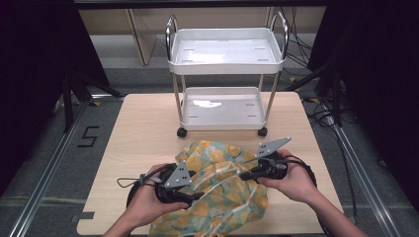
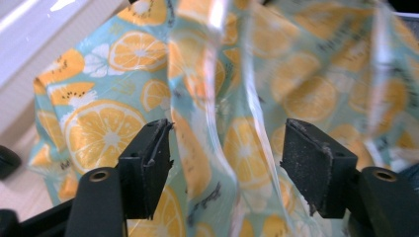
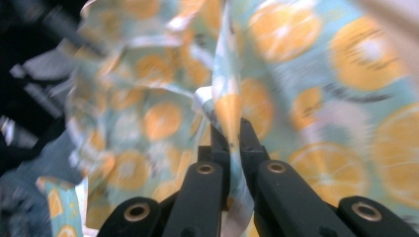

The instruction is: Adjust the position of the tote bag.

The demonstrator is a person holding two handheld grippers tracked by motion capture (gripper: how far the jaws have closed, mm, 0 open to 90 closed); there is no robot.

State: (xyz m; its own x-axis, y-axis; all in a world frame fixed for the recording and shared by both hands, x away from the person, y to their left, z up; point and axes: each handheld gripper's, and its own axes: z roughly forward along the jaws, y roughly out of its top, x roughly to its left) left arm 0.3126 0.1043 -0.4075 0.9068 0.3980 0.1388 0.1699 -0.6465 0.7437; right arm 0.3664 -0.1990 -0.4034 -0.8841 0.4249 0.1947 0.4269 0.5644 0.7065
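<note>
Lying crumpled at the near middle of the light wooden desk (image 1: 143,128), an orange-slice print plastic bag (image 1: 222,197) sits between the person's two hands. Its pale teal film carries orange and lemon slices, and glossy folds run across it. The right gripper (image 3: 231,129) is clamped on a raised fold of the bag: in the right gripper view its two black jaws stand pressed together with a thin ridge of printed film pinched between them and rising above the tips. In the high view this gripper (image 1: 245,174) reaches in from the right side of the bag, held by the right hand (image 1: 292,181), with its grey three-cornered plate tilted up above it. The left gripper (image 2: 227,158) stands wide apart; in the left gripper view a loose vertical fold of the bag hangs in the gap between the jaws, not squeezed by either. In the high view the left gripper (image 1: 195,196) lies at the bag's left edge, held by the left hand (image 1: 146,202). Beyond the bag, at the far side of the desk, stands a white two-tier trolley (image 1: 227,66) on small black castors, just apart from the bag's far edge.
</note>
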